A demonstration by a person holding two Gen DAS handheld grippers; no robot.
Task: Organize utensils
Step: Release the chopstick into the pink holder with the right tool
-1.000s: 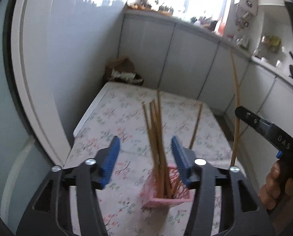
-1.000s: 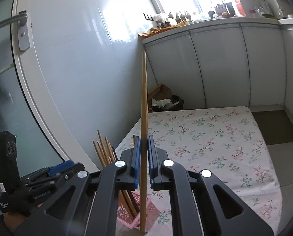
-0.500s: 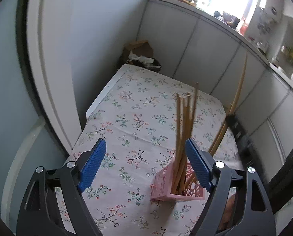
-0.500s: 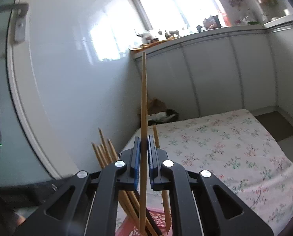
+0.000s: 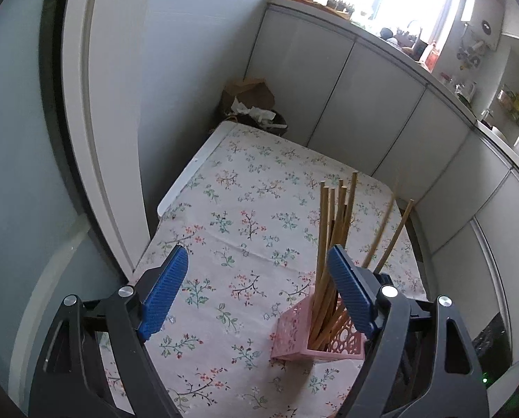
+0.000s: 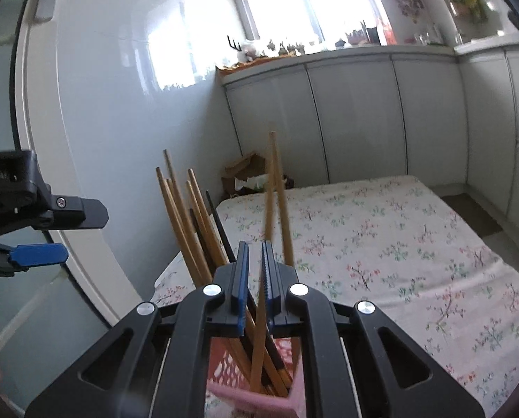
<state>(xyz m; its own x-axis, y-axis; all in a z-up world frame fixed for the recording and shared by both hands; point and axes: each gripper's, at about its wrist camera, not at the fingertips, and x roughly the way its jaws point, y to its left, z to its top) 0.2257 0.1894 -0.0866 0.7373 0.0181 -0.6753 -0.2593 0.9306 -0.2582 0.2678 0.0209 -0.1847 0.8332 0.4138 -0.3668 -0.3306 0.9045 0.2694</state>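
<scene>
A pink perforated holder (image 5: 317,336) stands on the floral tablecloth and holds several wooden chopsticks (image 5: 329,240) upright. It also shows in the right wrist view (image 6: 256,397) just below the fingers. My right gripper (image 6: 255,264) has its blue pads slightly parted, with a blurred wooden chopstick (image 6: 268,216) loose between them and its lower end in the holder. My left gripper (image 5: 256,289) is wide open and empty, above and left of the holder.
The table with the floral cloth (image 5: 252,216) stands against a white wall and door frame (image 5: 95,139). White cabinets (image 5: 364,104) run behind it. A brown bag and rubbish (image 5: 252,104) lie beyond the far edge. The left gripper shows at the left of the right wrist view (image 6: 36,216).
My right gripper lowered the chopstick into the pink holder and its pads parted, letting it go. My left gripper rose, pulled back and opened wider.
</scene>
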